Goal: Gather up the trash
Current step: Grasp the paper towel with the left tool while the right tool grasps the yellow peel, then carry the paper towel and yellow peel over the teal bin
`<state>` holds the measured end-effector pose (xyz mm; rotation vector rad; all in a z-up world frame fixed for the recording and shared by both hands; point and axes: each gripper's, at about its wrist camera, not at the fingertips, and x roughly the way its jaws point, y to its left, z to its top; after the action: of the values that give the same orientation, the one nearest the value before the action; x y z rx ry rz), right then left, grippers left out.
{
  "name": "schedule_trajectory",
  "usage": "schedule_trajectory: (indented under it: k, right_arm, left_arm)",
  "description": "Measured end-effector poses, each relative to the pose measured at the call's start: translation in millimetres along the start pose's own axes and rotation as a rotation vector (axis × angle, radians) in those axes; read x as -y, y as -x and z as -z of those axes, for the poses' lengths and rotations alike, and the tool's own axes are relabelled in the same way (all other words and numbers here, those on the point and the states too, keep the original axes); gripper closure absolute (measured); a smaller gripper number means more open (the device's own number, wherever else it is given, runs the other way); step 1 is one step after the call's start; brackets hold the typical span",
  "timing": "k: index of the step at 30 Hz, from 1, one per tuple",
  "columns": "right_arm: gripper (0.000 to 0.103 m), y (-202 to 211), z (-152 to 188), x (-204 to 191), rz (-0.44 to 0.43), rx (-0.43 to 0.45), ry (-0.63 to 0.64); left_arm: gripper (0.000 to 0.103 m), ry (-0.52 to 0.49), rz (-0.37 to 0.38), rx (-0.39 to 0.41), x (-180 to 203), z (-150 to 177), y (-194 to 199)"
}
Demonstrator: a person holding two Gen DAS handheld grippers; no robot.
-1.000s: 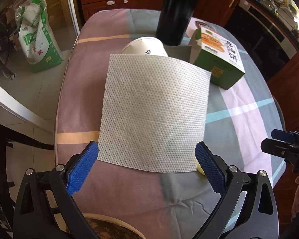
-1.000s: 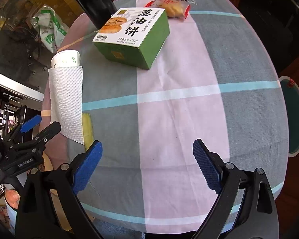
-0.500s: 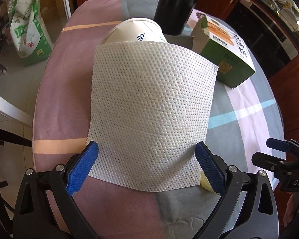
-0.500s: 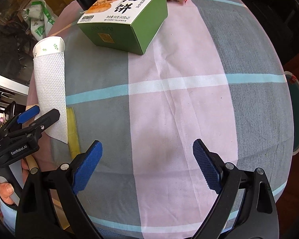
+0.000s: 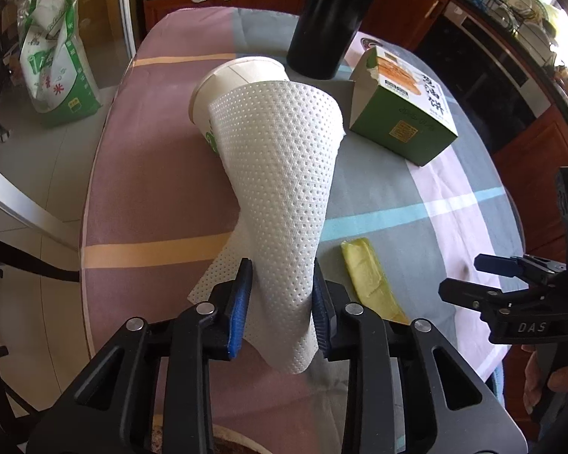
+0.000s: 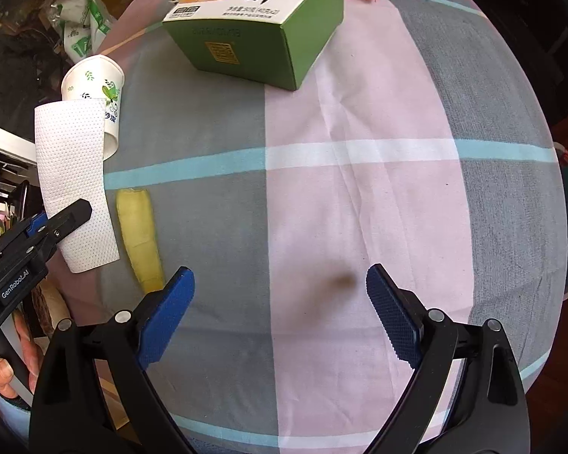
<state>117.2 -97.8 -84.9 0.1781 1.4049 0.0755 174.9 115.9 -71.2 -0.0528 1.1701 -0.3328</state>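
Pinching now: left tongs (image 5: pixel 280 299) squeezing the paper towel (image 5: pixel 280 174), wide a second ago | right tongs (image 6: pixel 280 314) hanging open | first trash grabbed, looks like

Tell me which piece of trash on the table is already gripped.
The white paper towel, pinched in the left gripper. The paper cup, green box and yellow wrapper lie ungripped.

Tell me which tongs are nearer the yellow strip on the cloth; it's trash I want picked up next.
Hard to call. The left tongs, shut on the paper towel, sit beside the yellow strip; the open right tongs have one finger beside its near end.
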Motion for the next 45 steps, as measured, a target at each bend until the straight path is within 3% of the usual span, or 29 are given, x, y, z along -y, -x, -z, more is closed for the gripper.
schedule_trajectory:
  k: [2,4,13,17,20,22,23,24,25,34,45]
  right_arm:
    - [0.015,-1.1,-0.2,-8.0,-0.009,0.002,0.018]
    - [0.015,-1.3,-0.4,-17.1,-0.019,0.010,0.036]
    - [0.017,-13.5,-15.3,-73.2,-0.058,0.055,0.134]
    - [0.034,-23.3,-17.4,-95.4,-0.049,0.059,0.202]
    - [0.042,-25.9,-17.9,-107.6,0.010,0.098,0.259]
    - [0.054,-26.8,-16.5,-114.5,0.051,0.121,0.298]
    - [0.071,-26.5,-15.2,-118.2,0.079,0.138,0.320]
    - [0.080,-28.3,-18.6,-121.9,0.075,0.143,0.327]
    - [0.080,-27.5,-18.8,-122.0,0.070,0.142,0.324]
    - [0.082,-14.3,-27.6,-83.9,0.012,0.129,0.225]
    - [0.082,31.9,-7.6,4.9,-0.018,0.202,0.075]
  left_arm:
    - [0.093,-0.011,0.003,0.010,-0.1,2.5,7.3]
    - [0.096,-0.023,0.014,0.017,0.3,4.4,14.2]
    - [0.097,-0.019,0.033,0.019,-20.7,11.4,26.6]
    - [0.097,-0.002,0.050,0.010,-28.3,13.5,26.8]
    - [0.097,0.003,0.055,0.009,-29.6,13.4,27.8]
    - [0.097,0.008,0.058,0.010,-28.4,12.9,28.1]
    - [0.097,0.009,0.057,0.012,-27.4,12.6,28.1]
    - [0.097,0.008,0.057,0.013,-26.1,12.0,28.5]
    - [0.097,0.005,0.057,0.013,-23.9,11.5,28.9]
    - [0.097,-0.041,0.052,0.024,4.9,9.5,36.0]
    - [0.097,-0.138,0.067,0.023,68.8,1.6,35.5]
